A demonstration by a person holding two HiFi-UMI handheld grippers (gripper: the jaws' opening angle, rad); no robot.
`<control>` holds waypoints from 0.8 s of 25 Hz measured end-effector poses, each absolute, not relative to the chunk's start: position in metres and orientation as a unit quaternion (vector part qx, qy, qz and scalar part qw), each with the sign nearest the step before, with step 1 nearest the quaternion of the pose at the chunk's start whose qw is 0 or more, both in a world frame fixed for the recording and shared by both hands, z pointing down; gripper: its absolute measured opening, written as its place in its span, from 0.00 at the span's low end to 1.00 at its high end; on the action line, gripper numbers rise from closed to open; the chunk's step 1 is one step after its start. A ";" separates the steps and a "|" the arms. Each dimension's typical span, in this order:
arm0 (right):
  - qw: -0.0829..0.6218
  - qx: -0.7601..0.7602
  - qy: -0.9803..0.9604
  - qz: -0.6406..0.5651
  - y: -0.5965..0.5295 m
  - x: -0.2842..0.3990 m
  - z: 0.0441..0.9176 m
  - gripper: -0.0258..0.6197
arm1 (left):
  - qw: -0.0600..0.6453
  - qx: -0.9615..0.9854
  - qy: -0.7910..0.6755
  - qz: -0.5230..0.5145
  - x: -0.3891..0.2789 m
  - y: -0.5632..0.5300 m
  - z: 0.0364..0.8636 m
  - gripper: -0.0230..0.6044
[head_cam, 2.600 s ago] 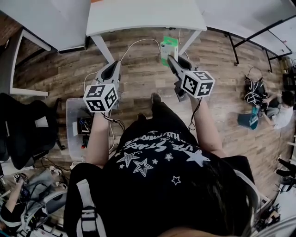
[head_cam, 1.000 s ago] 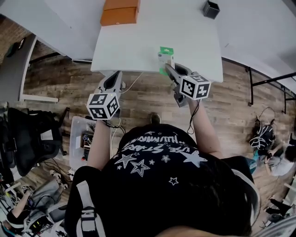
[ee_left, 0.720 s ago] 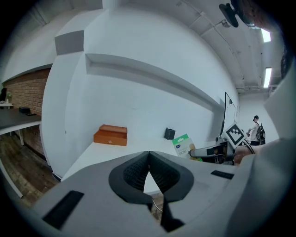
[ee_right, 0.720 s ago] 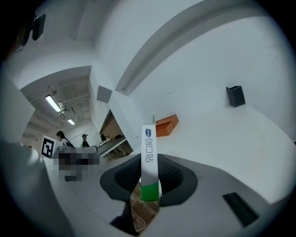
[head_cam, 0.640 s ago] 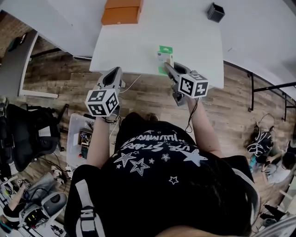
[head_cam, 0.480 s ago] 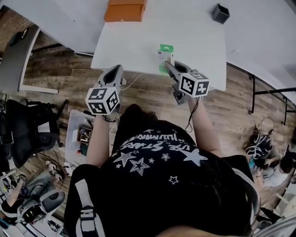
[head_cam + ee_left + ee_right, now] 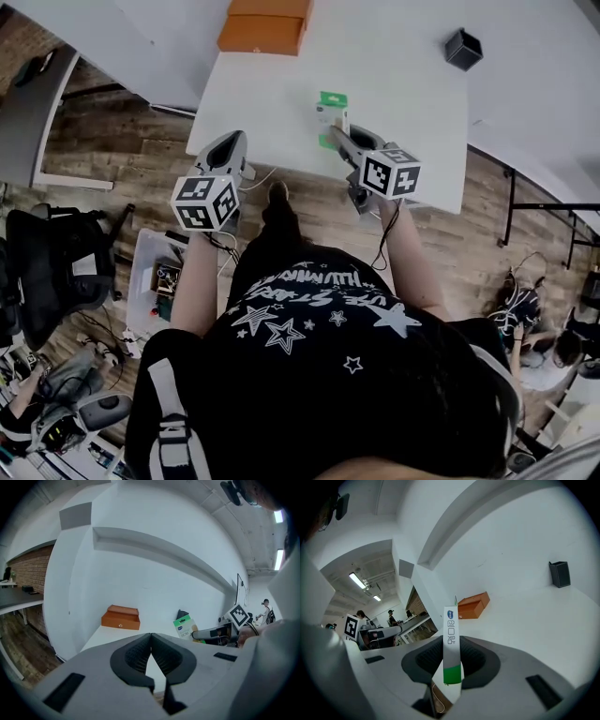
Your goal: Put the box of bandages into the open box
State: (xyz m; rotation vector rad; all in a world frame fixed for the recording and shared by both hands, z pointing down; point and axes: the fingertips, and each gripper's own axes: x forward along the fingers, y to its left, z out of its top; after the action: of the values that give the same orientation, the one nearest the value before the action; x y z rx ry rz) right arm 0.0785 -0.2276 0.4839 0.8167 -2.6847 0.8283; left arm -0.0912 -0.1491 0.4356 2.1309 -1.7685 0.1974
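Carrying bandage box (image 7: pixel 330 109) farther over the table (image 7: pixel 403 112).

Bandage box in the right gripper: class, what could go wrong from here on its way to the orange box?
1. The right gripper pinches the bandage box only near its lower end; it could tilt or slip out.
2. The orange box sits at the far edge of the table, and it does not look clearly open; the bandages might land on top.
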 end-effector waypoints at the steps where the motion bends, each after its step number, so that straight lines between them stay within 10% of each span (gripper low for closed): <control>1: 0.110 0.277 -0.913 0.280 -0.239 0.072 0.483 0.21 | 0.182 0.755 -0.626 0.068 -0.097 -0.161 0.435 0.07; 20: 0.180 0.216 -0.937 0.206 -0.461 -0.083 0.455 0.21 | 0.186 0.748 -0.635 0.053 -0.229 -0.348 0.428 0.07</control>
State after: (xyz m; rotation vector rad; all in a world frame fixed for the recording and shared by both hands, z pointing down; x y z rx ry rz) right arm -0.0826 -0.4608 0.4549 0.6118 -2.6492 0.5815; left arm -0.2288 -0.3479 0.4281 2.1077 -1.7885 0.1482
